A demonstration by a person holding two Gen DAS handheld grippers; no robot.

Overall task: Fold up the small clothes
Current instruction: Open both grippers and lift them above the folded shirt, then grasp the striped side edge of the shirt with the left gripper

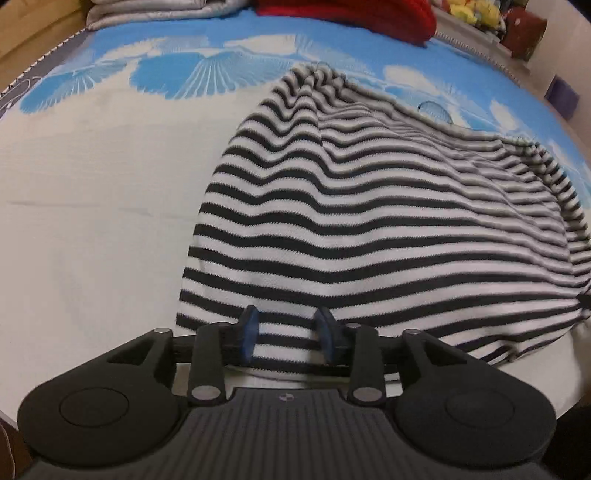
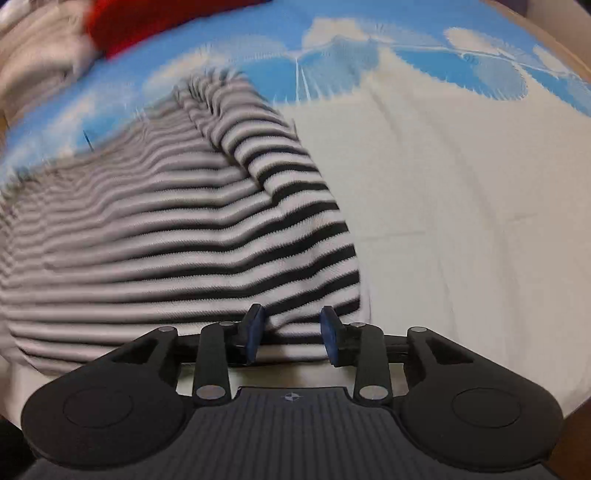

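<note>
A black-and-white striped garment (image 1: 369, 221) lies spread on the bed; it also shows in the right wrist view (image 2: 184, 229), partly blurred. My left gripper (image 1: 286, 338) is open, its blue pads on either side of the garment's near hem by the left corner. My right gripper (image 2: 291, 336) is open too, its pads astride the near hem by the garment's right corner, where a folded sleeve (image 2: 288, 177) lies on top. Neither gripper has closed on the cloth.
The bed sheet (image 1: 92, 221) is white with a blue cloud print at the far side. A red cloth (image 1: 351, 14) and grey bedding (image 1: 159, 11) lie at the far edge. Soft toys (image 1: 476, 14) sit at the far right.
</note>
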